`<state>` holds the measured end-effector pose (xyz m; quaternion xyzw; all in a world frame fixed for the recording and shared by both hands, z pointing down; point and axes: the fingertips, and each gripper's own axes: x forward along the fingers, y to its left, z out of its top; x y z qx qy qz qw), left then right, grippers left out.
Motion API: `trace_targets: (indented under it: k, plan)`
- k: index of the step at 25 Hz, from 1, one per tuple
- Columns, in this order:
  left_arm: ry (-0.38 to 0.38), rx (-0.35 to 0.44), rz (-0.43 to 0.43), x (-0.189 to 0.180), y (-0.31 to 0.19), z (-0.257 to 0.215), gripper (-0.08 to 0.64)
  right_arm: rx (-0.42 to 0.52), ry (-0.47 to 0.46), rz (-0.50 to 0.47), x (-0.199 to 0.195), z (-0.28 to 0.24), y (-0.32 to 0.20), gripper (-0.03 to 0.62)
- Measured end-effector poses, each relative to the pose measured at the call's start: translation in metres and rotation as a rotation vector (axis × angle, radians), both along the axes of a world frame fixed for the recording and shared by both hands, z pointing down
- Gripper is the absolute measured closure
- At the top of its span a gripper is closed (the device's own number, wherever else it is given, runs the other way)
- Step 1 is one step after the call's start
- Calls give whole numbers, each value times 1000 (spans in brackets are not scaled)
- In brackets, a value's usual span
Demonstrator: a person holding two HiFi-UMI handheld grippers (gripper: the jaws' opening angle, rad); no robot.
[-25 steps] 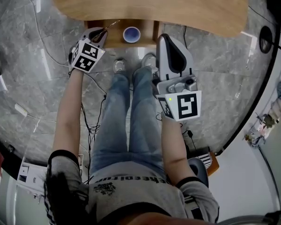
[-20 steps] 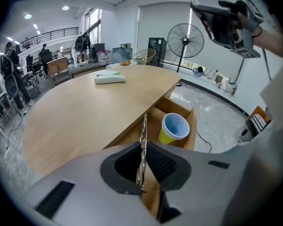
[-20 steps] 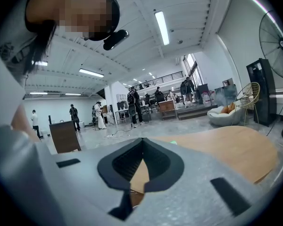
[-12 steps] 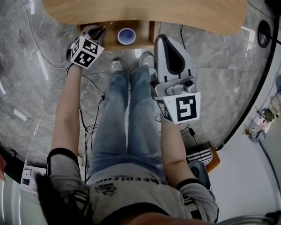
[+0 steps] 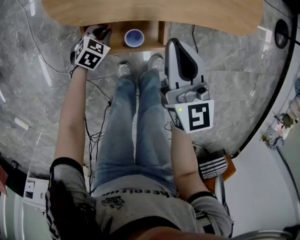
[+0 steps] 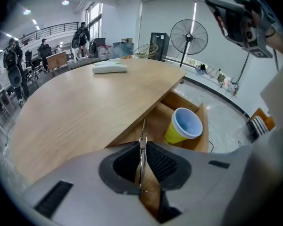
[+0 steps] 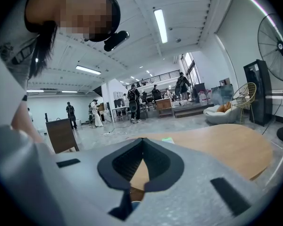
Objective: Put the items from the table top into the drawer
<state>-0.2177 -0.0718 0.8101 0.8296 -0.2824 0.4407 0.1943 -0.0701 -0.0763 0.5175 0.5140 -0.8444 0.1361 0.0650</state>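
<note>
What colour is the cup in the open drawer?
Yellow outside, pale blue inside; the left gripper view shows the cup best.

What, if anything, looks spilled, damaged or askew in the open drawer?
Nothing stands out. The yellow cup sits mouth up in the drawer, with no spill around it. The left gripper holds a thin metal piece edge-on by the drawer.

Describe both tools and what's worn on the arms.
The left tool and right tool are pale grey moulded shells with black ribbed pads, each carrying a white cube of black square markers. The right shows a small green light. Grey short sleeves, black cuffs.
</note>
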Motion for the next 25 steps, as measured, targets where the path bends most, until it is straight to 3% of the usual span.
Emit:
trace_targets:
  k: [10,16,25]
  plan:
    - [11,-19,-15,0,2,1,495,1,-1,16,3,-1,-1,592]
    - [15,20,-35,-7,-3,-10,508,6,-4,19,1,-5,0,592]
    - [109,94,-160,-12,-5,-62,545,19,5,-29,-5,-24,14,592]
